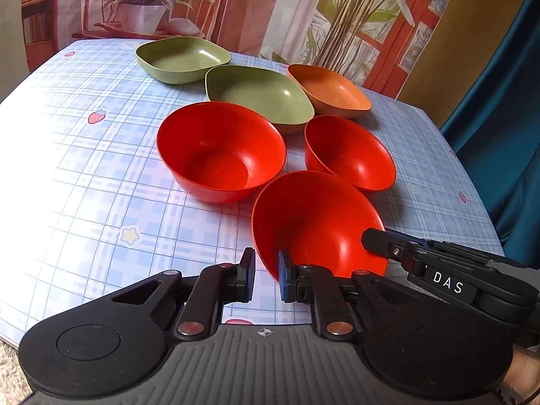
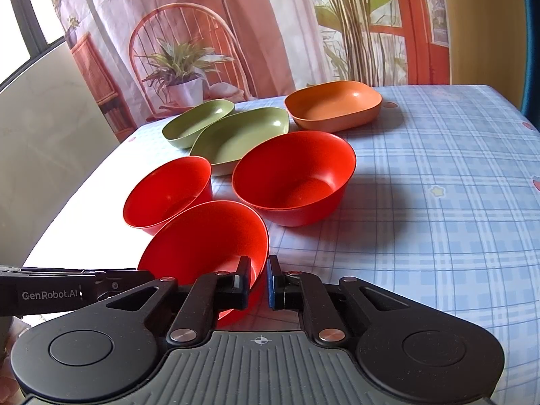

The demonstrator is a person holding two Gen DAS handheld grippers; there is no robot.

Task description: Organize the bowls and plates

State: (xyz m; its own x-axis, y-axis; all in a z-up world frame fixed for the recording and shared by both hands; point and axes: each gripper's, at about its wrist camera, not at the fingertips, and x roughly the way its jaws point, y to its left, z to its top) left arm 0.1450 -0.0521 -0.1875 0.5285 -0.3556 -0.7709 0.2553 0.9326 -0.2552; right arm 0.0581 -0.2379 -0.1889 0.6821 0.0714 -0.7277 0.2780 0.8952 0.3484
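Note:
A red bowl [image 1: 320, 222] [image 2: 202, 236] sits nearest me on the checked tablecloth and looks tilted. My left gripper [image 1: 266, 270] is shut on its near-left rim, one pad inside the bowl and one outside. My right gripper [image 2: 258, 280] is shut on the opposite rim in the same way. Its fingers [image 1: 381, 243] show over the bowl's right edge in the left wrist view. Behind stand two more red bowls, a larger one [image 1: 219, 155] [image 2: 293, 179] and a smaller one [image 1: 351, 155] [image 2: 168, 195].
Two green squarish dishes [image 1: 182, 59] [image 1: 260, 98] and an orange dish [image 1: 330, 91] [image 2: 334, 104] stand at the back of the table [image 2: 438, 168]. A printed curtain hangs behind the far edge. Bare cloth lies to the left in the left wrist view and to the right in the right wrist view.

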